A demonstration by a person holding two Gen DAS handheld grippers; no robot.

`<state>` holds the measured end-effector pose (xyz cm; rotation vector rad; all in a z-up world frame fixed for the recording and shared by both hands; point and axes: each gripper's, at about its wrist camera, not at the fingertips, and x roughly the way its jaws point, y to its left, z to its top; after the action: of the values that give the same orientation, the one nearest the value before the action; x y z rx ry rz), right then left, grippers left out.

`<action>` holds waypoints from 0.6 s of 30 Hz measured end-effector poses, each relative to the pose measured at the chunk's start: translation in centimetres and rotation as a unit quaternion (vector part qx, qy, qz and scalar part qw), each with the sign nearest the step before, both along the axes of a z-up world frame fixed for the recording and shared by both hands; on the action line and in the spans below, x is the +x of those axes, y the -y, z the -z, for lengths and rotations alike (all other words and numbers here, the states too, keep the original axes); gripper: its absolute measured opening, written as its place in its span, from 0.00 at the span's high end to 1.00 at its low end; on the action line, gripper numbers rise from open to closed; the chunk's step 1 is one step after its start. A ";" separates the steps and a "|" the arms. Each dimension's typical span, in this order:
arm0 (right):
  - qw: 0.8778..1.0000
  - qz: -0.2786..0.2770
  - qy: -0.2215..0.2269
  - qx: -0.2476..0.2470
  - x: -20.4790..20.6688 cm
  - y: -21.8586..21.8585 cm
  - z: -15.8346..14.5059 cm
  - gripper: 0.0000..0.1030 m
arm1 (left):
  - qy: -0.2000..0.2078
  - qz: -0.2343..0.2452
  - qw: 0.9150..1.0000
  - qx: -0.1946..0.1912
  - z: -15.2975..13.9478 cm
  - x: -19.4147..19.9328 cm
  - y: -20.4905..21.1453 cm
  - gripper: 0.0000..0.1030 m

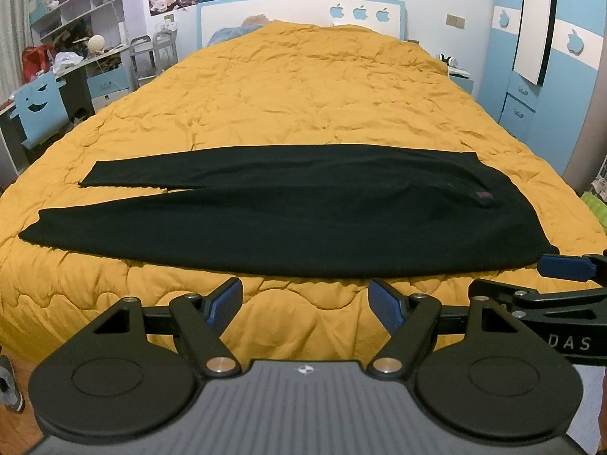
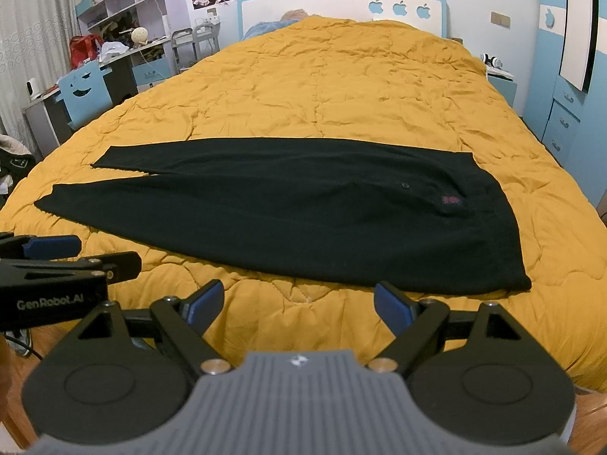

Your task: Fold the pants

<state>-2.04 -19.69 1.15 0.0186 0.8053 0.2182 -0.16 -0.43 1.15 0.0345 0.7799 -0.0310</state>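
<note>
Black pants (image 1: 288, 220) lay spread flat across the yellow quilt (image 1: 303, 94) of the bed, waistband toward our right, both legs running left. We held the left gripper (image 1: 305, 303) just short of the near leg's edge, its blue-padded fingers parted and holding nothing. Our right gripper (image 2: 299, 303) hovered beside it, equally spread and unladen, with the waistband corner just ahead of its right finger.

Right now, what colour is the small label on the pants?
Dark red label on black pants, clearest in right wrist view.
</note>
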 end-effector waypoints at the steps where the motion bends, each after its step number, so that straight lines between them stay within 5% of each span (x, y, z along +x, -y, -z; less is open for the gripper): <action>1: 1.000 0.001 -0.001 0.000 0.1 0.1 0.0 0.20 | -0.001 0.001 1.000 -0.001 0.0 0.0 -0.1 0.14; 10: 1.000 0.005 0.000 0.013 2.7 1.8 0.5 0.20 | 0.001 -0.006 1.000 0.007 -0.1 1.9 -3.0 0.21; 18: 0.998 -0.003 0.056 0.018 6.1 6.6 1.6 0.20 | 0.030 0.013 0.999 0.025 1.0 4.4 -8.5 0.36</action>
<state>4.10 -26.30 -0.44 0.0372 0.6896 0.2380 4.21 8.03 0.11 0.0935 0.7197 -0.0351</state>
